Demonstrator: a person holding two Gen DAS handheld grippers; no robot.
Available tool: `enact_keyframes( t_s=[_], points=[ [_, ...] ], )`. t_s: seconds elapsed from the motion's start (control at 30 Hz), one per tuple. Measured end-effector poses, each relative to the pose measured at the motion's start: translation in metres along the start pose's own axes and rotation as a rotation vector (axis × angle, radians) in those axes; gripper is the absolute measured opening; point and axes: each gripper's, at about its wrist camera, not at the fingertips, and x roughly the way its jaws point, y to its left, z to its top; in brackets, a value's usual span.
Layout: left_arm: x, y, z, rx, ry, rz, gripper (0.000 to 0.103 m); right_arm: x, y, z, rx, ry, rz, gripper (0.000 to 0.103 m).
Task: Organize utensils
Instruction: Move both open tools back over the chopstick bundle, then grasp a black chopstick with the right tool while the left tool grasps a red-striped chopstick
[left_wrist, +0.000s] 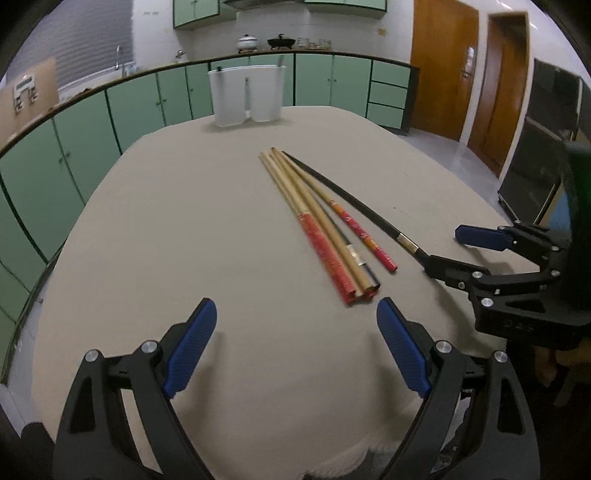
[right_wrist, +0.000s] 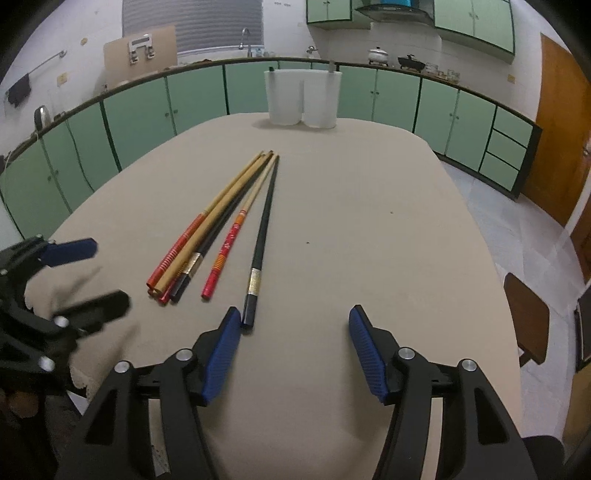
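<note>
From my seat both units look identical: left gripper (left_wrist: 296, 317) & right gripper (right_wrist: 294, 325) are matte black plastic w/ skeleton-style arms, triangular cut-outs in each linkage, and round silver bolt heads at the pivots, approx two per side. Fingers (left_wrist: 192, 343) carry bright blue ribbed pads on the inner faces, long and flat w/ rounded tips, blue only on the pad, black backing behind. In the left cam I see the right unit side-on, w/ small embossed marking on its black body, illegible, plus a dark green blurred part behind it.
</note>
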Motion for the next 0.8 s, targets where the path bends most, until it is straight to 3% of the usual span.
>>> enact_keyframes(
  t_s=[0.43,0.53,0.67,0.8],
  points=[
    [0.025,0.016,0.007,-0.064,0.034,0.078,0.086,0.002,-0.007,0.000,0.018,-0.002,0.007,0.061],
    [0.021,0.016,0.006,-0.051,0.036,0.061,0.084,0.002,-0.006,-0.001,0.017,-0.002,0.011,0.060],
    [0.025,0.011,0.008,-0.028,0.022,0.067,0.077,0.006,-0.002,0.001,0.004,-0.004,0.010,0.051],
    [0.025,0.014,0.008,-0.042,0.013,0.071,0.060,0.009,0.000,0.005,-0.004,-0.006,0.012,0.041]
  ],
)
